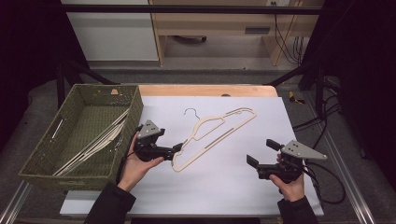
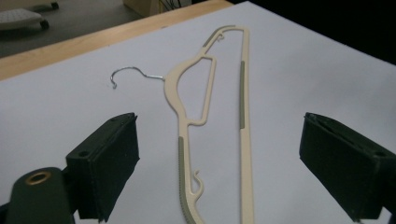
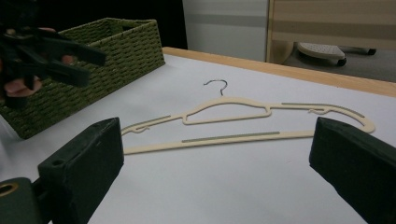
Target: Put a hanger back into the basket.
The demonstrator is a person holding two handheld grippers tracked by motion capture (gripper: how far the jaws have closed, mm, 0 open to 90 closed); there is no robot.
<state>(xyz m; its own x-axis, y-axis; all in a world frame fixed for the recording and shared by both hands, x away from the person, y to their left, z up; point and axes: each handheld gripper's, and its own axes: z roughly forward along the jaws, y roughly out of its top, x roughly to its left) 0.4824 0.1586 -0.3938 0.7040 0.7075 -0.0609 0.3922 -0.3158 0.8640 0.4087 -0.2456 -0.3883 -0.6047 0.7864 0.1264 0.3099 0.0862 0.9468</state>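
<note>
Hanger (image 2: 212, 116) of cream plastic lies flat on the white table (image 1: 243, 186), its lower end running in between the jaws of the left gripper (image 1: 179, 147), which stand wide apart and touch nothing. Its metal hook (image 2: 126, 74) points away beyond the left jaw. The right gripper (image 1: 262, 153) sits well apart on the hanger's far side, jaws likewise spread with nothing between them. Farther off past the left gripper stands a green woven basket (image 1: 44, 154) holding more hangers (image 1: 98, 142).

Hanger's (image 2: 212, 116) lower end cut off by frame.
</note>
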